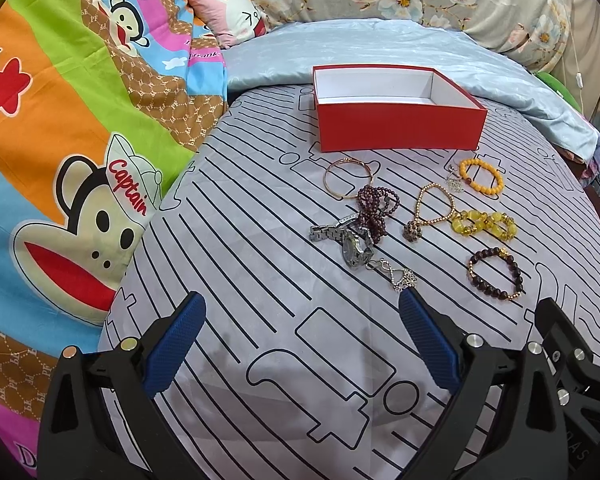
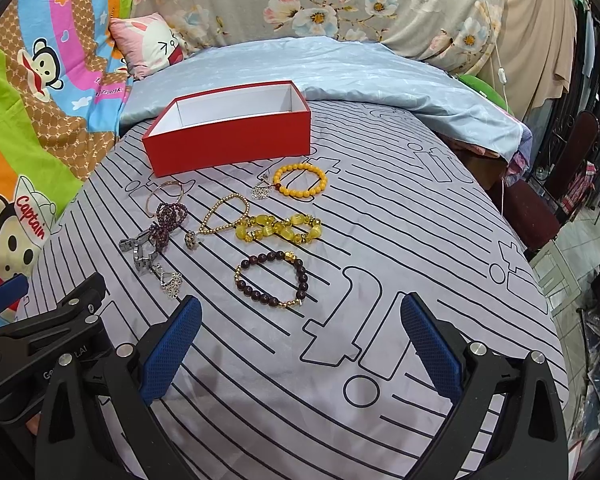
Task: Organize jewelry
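Both grippers, left gripper [image 1: 300, 344] and right gripper [image 2: 300, 344], hang spread wide over the near edge of the striped bedsheet [image 2: 380, 420], holding nothing, so I'd guess I haven't picked anything yet. Dark bead bracelet [image 2: 272, 280] lies closest, then the yellow stone bracelet [image 2: 278, 230]; the red box [image 2: 228, 136] waits open toward the far edge. Only my left view shows the watch face [image 1: 354, 250]; the right view catches just its band.

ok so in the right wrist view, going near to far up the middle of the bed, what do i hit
right gripper with open jaws → dark bead bracelet → chunky yellow bracelet → orange bead bracelet → red box → light blue blanket → floral cushion
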Available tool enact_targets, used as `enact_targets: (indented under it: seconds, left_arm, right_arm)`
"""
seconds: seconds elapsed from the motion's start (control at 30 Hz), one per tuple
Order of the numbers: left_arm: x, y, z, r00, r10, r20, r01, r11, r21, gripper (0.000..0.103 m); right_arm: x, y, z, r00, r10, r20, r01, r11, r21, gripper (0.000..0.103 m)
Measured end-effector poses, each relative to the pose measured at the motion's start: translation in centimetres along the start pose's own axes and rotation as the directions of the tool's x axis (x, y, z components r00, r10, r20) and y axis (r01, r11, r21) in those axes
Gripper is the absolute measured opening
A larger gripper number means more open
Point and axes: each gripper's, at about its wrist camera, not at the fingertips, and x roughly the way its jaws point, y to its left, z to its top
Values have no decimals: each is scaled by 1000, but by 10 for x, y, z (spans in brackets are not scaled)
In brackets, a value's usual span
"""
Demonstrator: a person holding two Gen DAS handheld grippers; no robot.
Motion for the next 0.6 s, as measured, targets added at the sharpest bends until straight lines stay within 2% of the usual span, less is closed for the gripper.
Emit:
enact_targets:
  seconds: [0.47, 0.6]
  left_arm:
    - [32, 7, 4, 995, -91, -49, 89, 994, -57, 95]
    - [43, 9, 16, 988, -152, -37, 148, 985, -89, 95]
  right_arm:
    - [23, -12, 0, 999, 6, -48, -5, 1000, 23, 98]
    - [31, -17, 2, 998, 8, -59, -7, 1000, 30, 98]
